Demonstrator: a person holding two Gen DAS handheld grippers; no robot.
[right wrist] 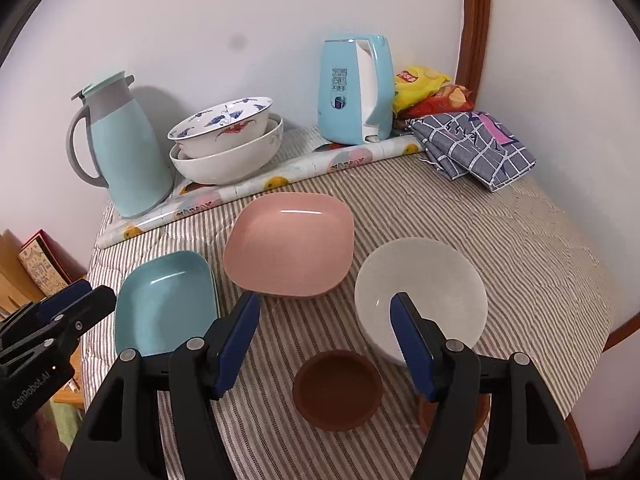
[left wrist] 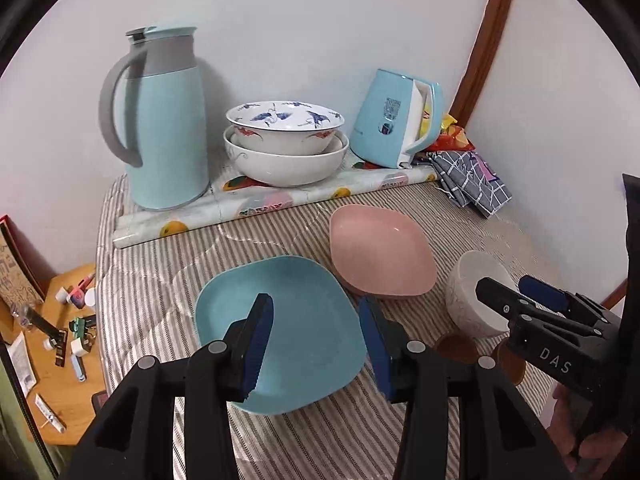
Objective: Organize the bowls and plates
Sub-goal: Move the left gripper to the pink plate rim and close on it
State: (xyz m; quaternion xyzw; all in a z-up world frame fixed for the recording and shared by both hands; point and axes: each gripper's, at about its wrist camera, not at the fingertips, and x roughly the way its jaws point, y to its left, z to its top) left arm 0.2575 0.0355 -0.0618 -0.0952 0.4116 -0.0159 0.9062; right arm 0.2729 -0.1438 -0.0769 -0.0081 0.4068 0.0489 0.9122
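A blue square plate (left wrist: 288,320) (right wrist: 164,304) lies at the front left of the striped table. A pink square plate (left wrist: 380,256) (right wrist: 290,242) lies behind it. A white bowl (left wrist: 474,292) (right wrist: 424,284) stands to the right. A small brown dish (right wrist: 337,389) (left wrist: 456,346) sits at the front; a second brown dish (left wrist: 512,364) is mostly hidden. My left gripper (left wrist: 316,344) (right wrist: 80,300) is open and empty above the blue plate. My right gripper (right wrist: 326,344) (left wrist: 508,286) is open and empty above the brown dish, beside the white bowl.
Two stacked patterned white bowls (left wrist: 286,140) (right wrist: 228,140) stand at the back between a blue thermos jug (left wrist: 160,120) (right wrist: 120,148) and a blue kettle (left wrist: 396,116) (right wrist: 354,88). A folded checked cloth (right wrist: 476,148), snack bags (right wrist: 424,88) and a side table (left wrist: 52,344) are nearby.
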